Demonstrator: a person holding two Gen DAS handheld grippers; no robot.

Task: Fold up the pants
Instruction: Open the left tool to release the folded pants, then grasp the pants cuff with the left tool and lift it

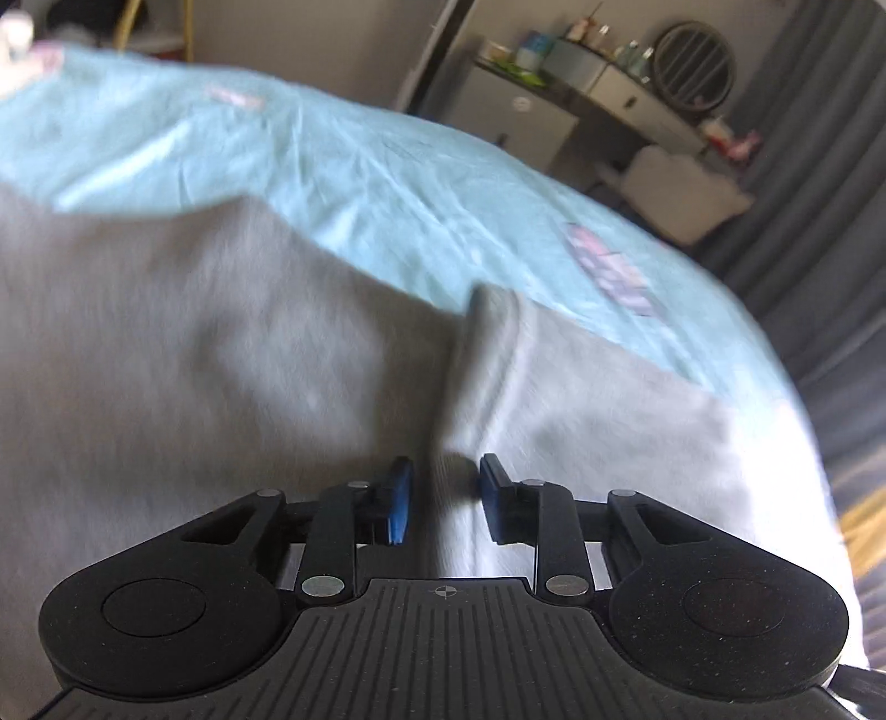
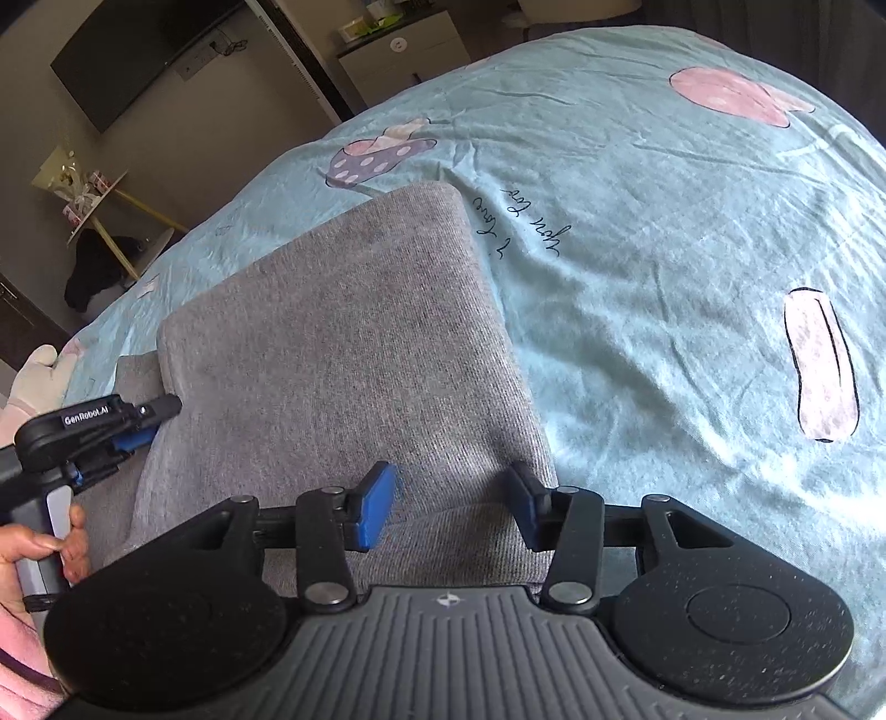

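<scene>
Grey pants (image 2: pixel 343 343) lie folded into a thick oblong on the light blue bed sheet (image 2: pixel 664 249). My right gripper (image 2: pixel 451 507) hovers over the near end of the pants, jaws wide apart and open, with nothing pinched. My left gripper (image 2: pixel 155 421) is at the left edge of the fold, its tip touching the cloth, held by a hand (image 2: pixel 33 548). In the blurred left wrist view the pants (image 1: pixel 194 343) fill the foreground. A raised ridge of grey cloth runs between the blue pads of the left gripper (image 1: pixel 446 493), with a gap showing beside the left pad.
The sheet (image 1: pixel 332 155) carries pink and purple cartoon prints. Beyond the bed are a wall television (image 2: pixel 127 50), a small side table (image 2: pixel 94 194), a white cabinet (image 2: pixel 398 50), a desk with a round mirror (image 1: pixel 695 66), a pale chair (image 1: pixel 681 194) and grey curtains (image 1: pixel 819 166).
</scene>
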